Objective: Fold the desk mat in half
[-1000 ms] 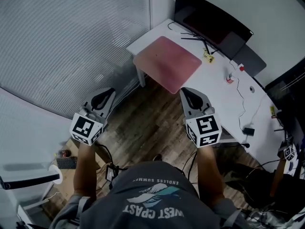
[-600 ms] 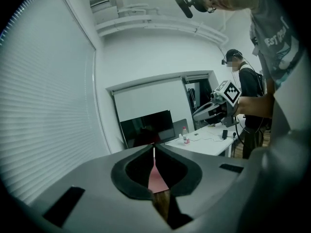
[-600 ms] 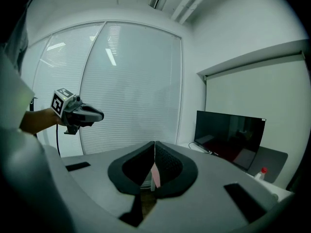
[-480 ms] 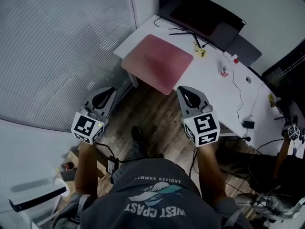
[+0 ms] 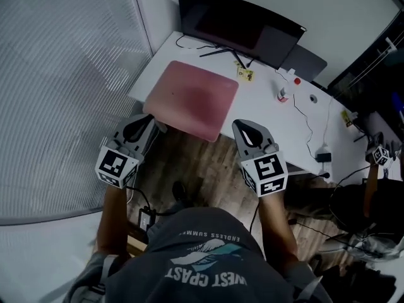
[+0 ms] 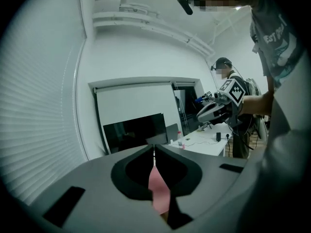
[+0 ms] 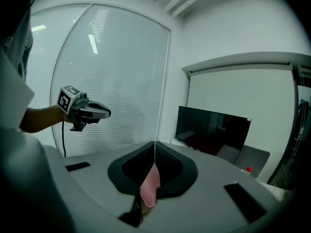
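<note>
Monitor behind desk mat; bottle further right; left gripper, right gripper both clamped together, empty, near desk edge

In the head view a white desk stands at about 1 o'clock, set against a plain white wall. A wide dark monitor stands at the far edge of the desk, at 12 o'clock. Closed window blinds fill the side from 9 to 11 o'clock. The floor near the centre is made of grey-brown wood planks. The light is even and cool, and white pipes run along the ceiling.
</note>
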Motion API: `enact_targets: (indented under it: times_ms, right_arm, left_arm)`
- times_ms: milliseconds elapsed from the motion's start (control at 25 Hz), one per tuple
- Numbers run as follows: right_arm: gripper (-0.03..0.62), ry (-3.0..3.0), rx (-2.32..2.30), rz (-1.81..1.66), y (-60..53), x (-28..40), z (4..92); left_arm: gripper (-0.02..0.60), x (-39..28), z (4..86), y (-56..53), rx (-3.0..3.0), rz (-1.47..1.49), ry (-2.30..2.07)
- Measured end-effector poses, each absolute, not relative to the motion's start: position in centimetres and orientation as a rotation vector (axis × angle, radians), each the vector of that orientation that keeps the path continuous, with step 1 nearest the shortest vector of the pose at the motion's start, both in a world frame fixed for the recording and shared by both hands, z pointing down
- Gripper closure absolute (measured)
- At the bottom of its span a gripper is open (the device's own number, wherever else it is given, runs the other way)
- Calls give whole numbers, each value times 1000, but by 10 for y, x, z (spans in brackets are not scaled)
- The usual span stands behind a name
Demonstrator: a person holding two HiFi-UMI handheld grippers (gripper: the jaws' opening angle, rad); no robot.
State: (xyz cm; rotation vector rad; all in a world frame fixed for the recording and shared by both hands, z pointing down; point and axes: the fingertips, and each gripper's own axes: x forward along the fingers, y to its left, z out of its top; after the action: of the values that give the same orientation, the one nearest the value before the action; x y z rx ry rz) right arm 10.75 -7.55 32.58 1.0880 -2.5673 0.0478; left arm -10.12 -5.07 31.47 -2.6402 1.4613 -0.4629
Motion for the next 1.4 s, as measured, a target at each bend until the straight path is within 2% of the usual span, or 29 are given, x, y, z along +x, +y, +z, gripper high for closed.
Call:
enact_targets:
  times_ms: [840, 1400]
  right_arm:
    - [568, -2428, 1311, 75, -124, 64, 327]
    - [566, -2439, 1207, 43, -159, 33, 365]
  left_arm:
    - [555, -156, 331, -134, -2774, -424, 1175]
    - [555, -181, 359, -163, -2768, -436, 1211]
